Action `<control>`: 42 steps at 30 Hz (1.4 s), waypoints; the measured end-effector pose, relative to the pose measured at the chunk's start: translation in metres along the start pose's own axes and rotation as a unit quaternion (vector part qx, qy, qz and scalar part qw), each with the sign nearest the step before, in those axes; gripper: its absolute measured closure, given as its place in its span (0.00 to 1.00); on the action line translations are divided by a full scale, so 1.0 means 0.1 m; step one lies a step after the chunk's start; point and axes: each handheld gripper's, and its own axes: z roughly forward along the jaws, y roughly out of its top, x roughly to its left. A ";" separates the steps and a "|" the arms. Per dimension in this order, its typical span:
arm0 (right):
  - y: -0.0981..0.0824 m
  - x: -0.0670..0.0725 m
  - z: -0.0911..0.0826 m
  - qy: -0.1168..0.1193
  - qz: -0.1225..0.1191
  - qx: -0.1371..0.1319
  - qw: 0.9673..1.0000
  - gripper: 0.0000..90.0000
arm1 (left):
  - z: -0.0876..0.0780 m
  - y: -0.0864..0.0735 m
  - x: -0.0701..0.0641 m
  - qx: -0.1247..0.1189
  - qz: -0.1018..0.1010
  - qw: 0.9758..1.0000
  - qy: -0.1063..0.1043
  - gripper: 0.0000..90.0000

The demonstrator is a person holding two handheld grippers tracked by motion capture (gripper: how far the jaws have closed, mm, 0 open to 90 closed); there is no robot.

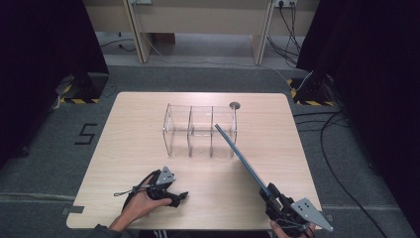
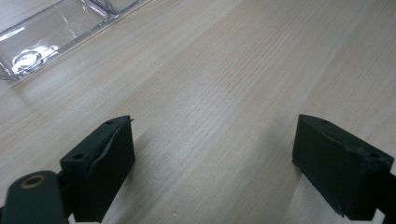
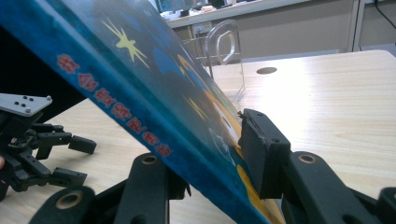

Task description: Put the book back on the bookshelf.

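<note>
The right hand-held gripper (image 1: 270,191), at the lower right of the high view, has its jaws closed on one end of a thin blue book (image 1: 241,157). The book runs as a long slanted line up and to the left from there, and its far end reaches the right-hand compartment of a clear plastic organizer (image 1: 198,130) standing in the middle of the desk (image 1: 129,148). Whether that far edge is already between the dividers or just above them is hard to tell.

In the right gripper view the book (image 3: 140,88) crosses from upper left to lower centre, its cover dark blue with yellow stars and red lettering along the spine, and one pad presses flat against the cover at centre right. The book looks like a slim hardback: stiff enough to stay straight while held by one end, fairly light, but long, so it will probably lever hard against the grip. The glossy cover may be slippery, so a hold close to the spine, with the pads well onto the cover, seems safest. The organizer (image 3: 224,46) looks light and brittle and could slide or tip if the book pushes its wall.

The left hand-held gripper (image 1: 171,196) rests at the lower left of the high view, well apart from the book, and in its own view its jaws stand wide apart over bare wood with nothing between them.
</note>
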 end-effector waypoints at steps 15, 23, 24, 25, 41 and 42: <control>0.01 -0.03 -0.01 0.002 0.021 -0.001 1.000 0.71 | 0.00 0.00 0.00 0.000 0.001 1.000 -0.002 0.13; 0.03 -0.07 -0.02 0.006 0.040 -0.006 0.999 0.71 | 0.00 0.00 -0.01 -0.001 0.001 1.000 -0.002 0.13; 0.03 -0.08 -0.02 0.008 0.041 -0.005 0.999 0.71 | 0.00 0.00 -0.01 -0.001 0.002 1.000 -0.002 0.13; 0.03 -0.08 -0.02 0.009 0.042 -0.006 0.999 0.71 | 0.00 0.00 -0.01 -0.001 0.002 1.000 -0.002 0.13; 0.12 -0.22 -0.02 0.018 0.053 -0.017 0.998 0.76 | 0.00 0.00 -0.01 -0.001 0.002 1.000 -0.003 0.12; 0.14 -0.22 -0.02 0.018 0.046 -0.017 0.999 0.77 | 0.01 0.00 -0.01 -0.002 0.002 1.000 -0.003 0.12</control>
